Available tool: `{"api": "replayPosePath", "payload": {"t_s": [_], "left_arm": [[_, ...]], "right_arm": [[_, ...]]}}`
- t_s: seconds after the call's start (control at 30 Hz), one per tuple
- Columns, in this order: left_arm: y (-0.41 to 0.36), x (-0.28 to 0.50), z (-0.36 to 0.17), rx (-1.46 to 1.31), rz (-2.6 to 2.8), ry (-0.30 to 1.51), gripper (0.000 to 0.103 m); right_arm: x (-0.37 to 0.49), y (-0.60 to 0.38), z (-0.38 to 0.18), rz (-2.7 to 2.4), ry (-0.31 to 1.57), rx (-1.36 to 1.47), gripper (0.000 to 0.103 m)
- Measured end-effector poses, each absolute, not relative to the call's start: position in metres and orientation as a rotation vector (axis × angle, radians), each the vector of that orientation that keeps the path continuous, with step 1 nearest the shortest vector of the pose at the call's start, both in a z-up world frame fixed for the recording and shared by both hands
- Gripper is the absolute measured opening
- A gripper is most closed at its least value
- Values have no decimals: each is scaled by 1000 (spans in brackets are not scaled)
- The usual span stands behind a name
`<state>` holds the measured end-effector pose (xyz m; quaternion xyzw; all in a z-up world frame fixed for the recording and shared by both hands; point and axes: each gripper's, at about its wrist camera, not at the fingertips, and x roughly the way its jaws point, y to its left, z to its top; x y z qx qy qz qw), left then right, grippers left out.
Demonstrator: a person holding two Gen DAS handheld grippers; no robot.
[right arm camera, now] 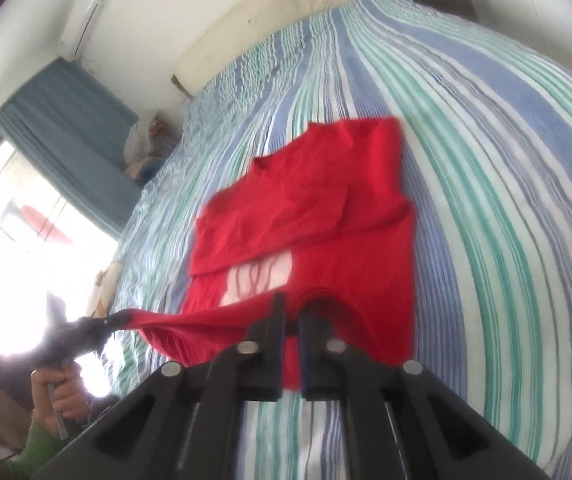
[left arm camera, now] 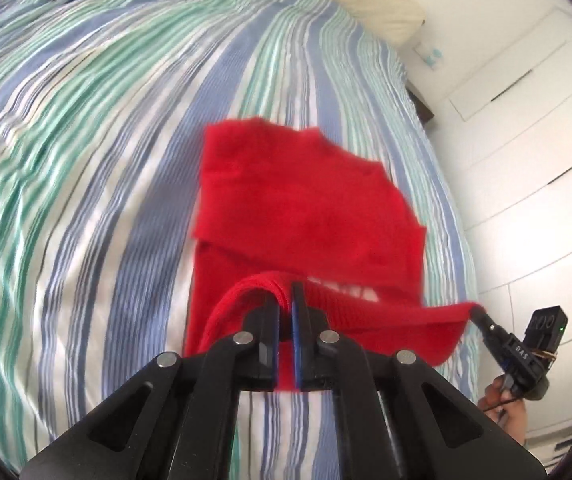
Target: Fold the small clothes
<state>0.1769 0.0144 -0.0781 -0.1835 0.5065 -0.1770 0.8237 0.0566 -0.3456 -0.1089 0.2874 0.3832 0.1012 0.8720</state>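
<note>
Gripping the near hem of a red shirt (left arm camera: 310,208), the left tool (left arm camera: 286,300) and right tool (right arm camera: 292,312) are each clamped on the fabric and hold that edge raised off a bed (left arm camera: 85,140) covered in blue, green and white stripes. Beyond the raised hem, the shirt lies flat on the bed with its sleeves folded across the body and a white print partly showing. A cream headboard (right arm camera: 286,8) stands at the bed's far end.
</note>
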Motion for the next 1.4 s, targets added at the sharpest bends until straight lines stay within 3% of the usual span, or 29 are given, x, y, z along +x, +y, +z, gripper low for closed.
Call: {"api": "replayPosePath", "payload": {"t_s": [0.17, 0.27, 0.3, 0.33, 0.47, 0.53, 0.6, 0.67, 0.7, 0.73, 0.77, 0.93, 1.2, 1.4], "left_arm": [[-20, 284, -74, -280, -270, 998, 4], [-26, 327, -87, -237, -130, 1026, 33], [-22, 330, -91, -234, -99, 1029, 43], [-20, 331, -92, -235, -101, 1017, 45], [-18, 301, -91, -222, -231, 950, 52], [-24, 280, -99, -212, -336, 930, 80], [-32, 268, -118, -160, -362, 959, 92], [-34, 271, -150, -58, -269, 1058, 89], [-27, 274, -164, -38, -204, 1112, 74], [-15, 273, -170, -76, -187, 1143, 68], [-3, 266, -168, -145, -199, 1141, 68], [13, 208, -130, -155, -223, 1048, 86], [-19, 106, -143, 50, -246, 1025, 90], [-43, 77, -172, 182, -182, 970, 93]], "right_arm": [[187, -366, -89, 160, 765, 526, 5], [257, -372, -97, 127, 777, 491, 8], [273, -374, -101, 98, 774, 480, 16], [282, -376, -106, 64, 774, 467, 27], [276, -378, -111, 83, 754, 486, 28], [263, -364, -112, 168, 766, 438, 28], [248, -346, -125, 283, 827, 389, 31], [228, -331, -149, 307, 914, 303, 44], [219, -329, -165, 273, 963, 244, 46], [209, -332, -180, 220, 1004, 195, 46], [198, -339, -188, 188, 1018, 188, 46], [132, -361, -163, 144, 928, 235, 46], [55, -346, -178, 98, 925, 264, 46], [15, -324, -187, 14, 866, 156, 48]]}}
